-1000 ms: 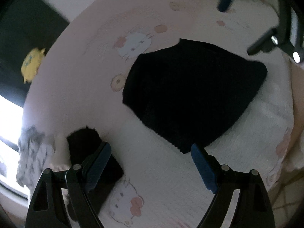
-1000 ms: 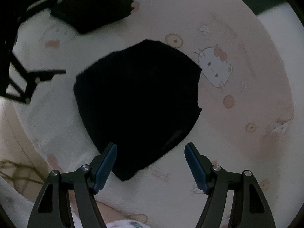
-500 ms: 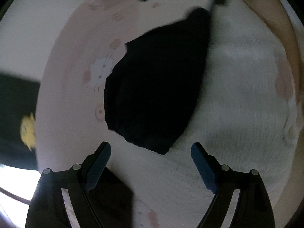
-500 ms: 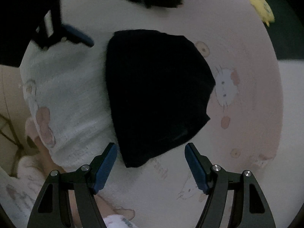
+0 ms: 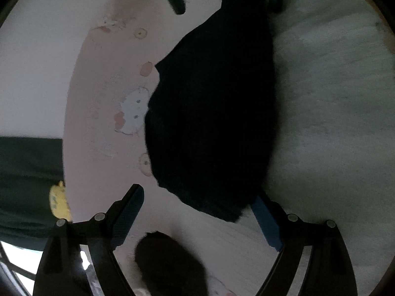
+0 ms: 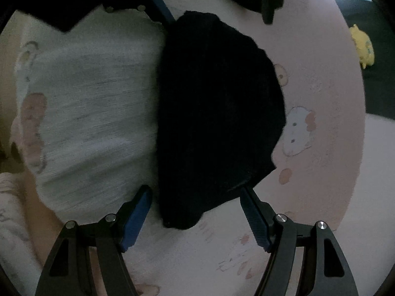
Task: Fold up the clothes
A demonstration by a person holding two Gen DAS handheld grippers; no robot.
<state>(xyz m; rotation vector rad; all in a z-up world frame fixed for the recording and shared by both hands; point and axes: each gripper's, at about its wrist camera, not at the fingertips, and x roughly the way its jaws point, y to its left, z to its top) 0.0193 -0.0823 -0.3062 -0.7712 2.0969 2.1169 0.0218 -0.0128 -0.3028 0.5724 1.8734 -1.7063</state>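
My left tongs (image 5: pixel 197 209) stand wide apart with nothing clamped between the pads. The near end of the black garment (image 5: pixel 212 113) lies just ahead of them, its lower corner reaching in between the two fingers; the blue pad on the right side sits at the cloth's edge, and I cannot tell whether it touches. The garment is a dark, folded piece, spread flat on a pale cartoon-cat blanket (image 5: pixel 103 113) with pink and white patches. A second, smaller dark piece of cloth (image 5: pixel 170 266) lies close under my left tongs, low in the view and apart from the main garment. A small yellow plush toy (image 5: pixel 58 202) sits at the blanket's edge against a dark green backdrop.

My right tongs (image 6: pixel 195 212) are parted as well, holding nothing. The same black garment (image 6: pixel 217 118) has its rounded lower end between their fingers, the cloth lying on the blanket and not pinched. Left of the garment the blanket is white and fuzzy (image 6: pixel 93 103); to the right it is pink, with a printed cat face (image 6: pixel 298 133) just beside the garment's edge. The yellow toy (image 6: pixel 363 46) shows far off at the right. Each pair of tongs appears at the top of the other's view, at the garment's far end.
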